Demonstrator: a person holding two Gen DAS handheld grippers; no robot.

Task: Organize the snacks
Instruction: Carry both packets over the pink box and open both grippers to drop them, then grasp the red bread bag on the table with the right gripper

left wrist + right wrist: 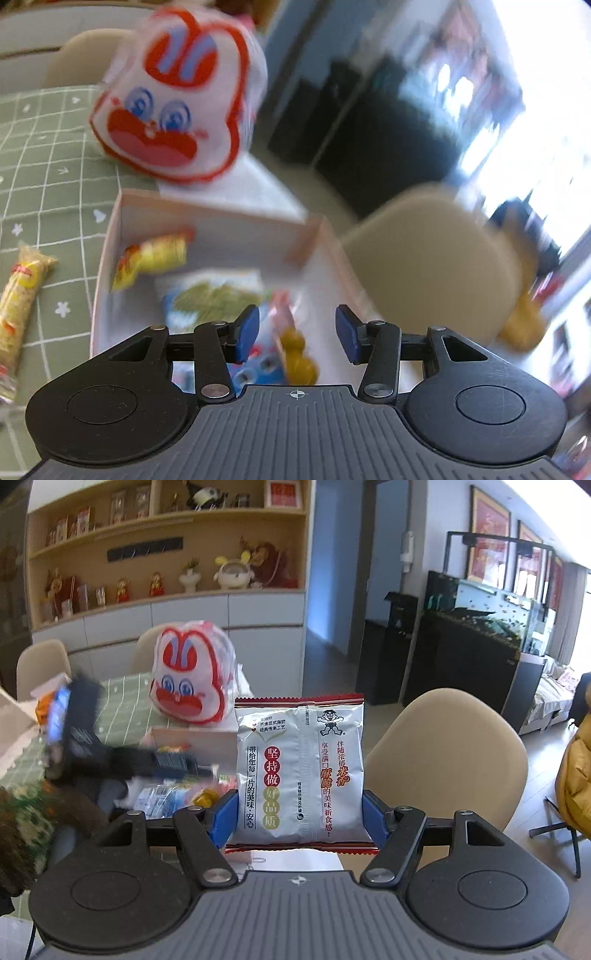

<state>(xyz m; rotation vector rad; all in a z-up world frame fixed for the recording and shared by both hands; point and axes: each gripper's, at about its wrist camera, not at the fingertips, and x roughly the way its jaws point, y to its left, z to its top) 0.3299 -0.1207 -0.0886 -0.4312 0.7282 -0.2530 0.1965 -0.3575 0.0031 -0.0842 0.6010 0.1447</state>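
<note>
My left gripper [297, 334] hangs spread and empty just above the white box [107, 236], snacks lying beneath its fingers. My right gripper [299, 818] pinches the silver rice-cracker packet [301, 770] upright by its side edges, the box ahead and to its left. Such a shallow edge grip could let the slick packet slide out or twist, landing outside the box.

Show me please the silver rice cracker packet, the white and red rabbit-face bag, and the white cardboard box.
silver rice cracker packet [300, 771], right wrist view, front centre
white and red rabbit-face bag [173, 99], left wrist view, printed face
white cardboard box [221, 218], left wrist view, far wall
</note>
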